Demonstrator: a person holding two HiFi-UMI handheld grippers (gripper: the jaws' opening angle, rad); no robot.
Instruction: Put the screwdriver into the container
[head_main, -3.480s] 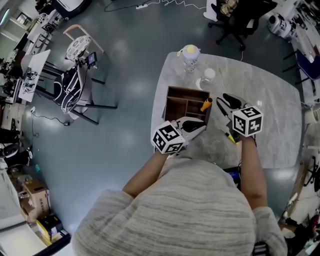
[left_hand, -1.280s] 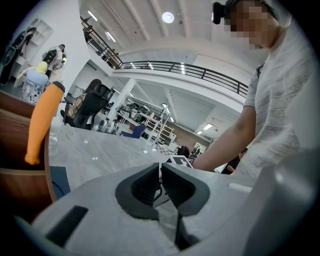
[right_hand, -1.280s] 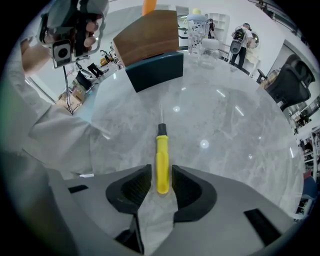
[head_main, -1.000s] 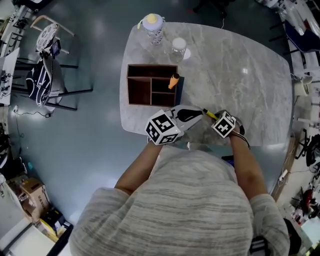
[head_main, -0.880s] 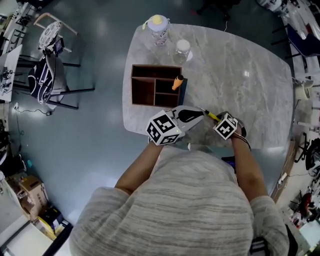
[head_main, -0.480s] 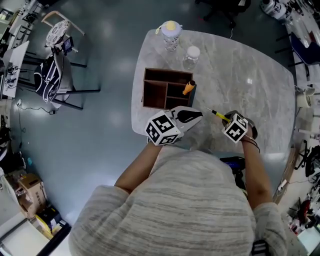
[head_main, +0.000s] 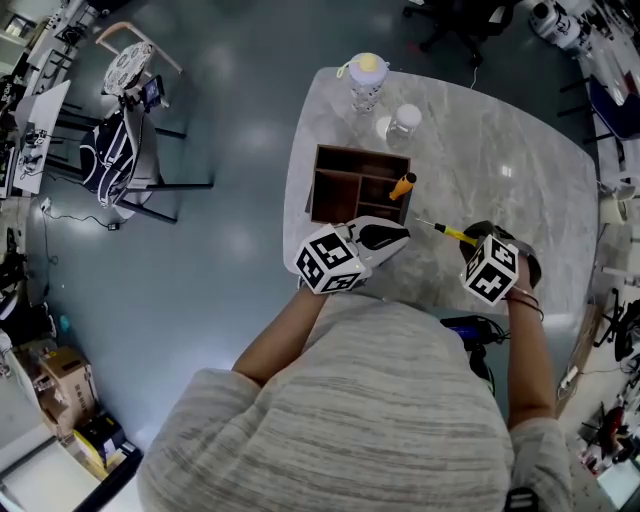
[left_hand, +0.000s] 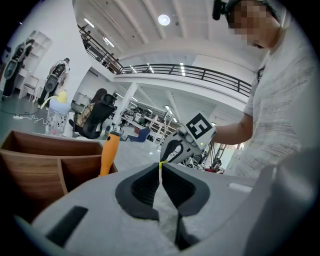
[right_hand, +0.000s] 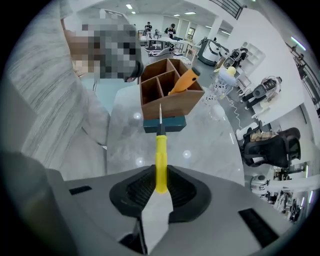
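The right gripper (right_hand: 160, 186) has its jaws pinched on the yellow handle of the screwdriver (right_hand: 160, 150). The thin shaft points away toward the wooden container (right_hand: 165, 106), and the tool is held above the marble table (head_main: 520, 190), not yet inside. The left gripper (left_hand: 161, 176) has its jaws pressed together on nothing, just beside the container's near wall. A good move likely keeps the grip firm, carries the tip over that wall and lowers it into a free compartment, away from the leaning orange handle (right_hand: 183, 80). Bare table lies between; two bottles (head_main: 367, 80) stand beyond the box, and the table edge runs close to the person
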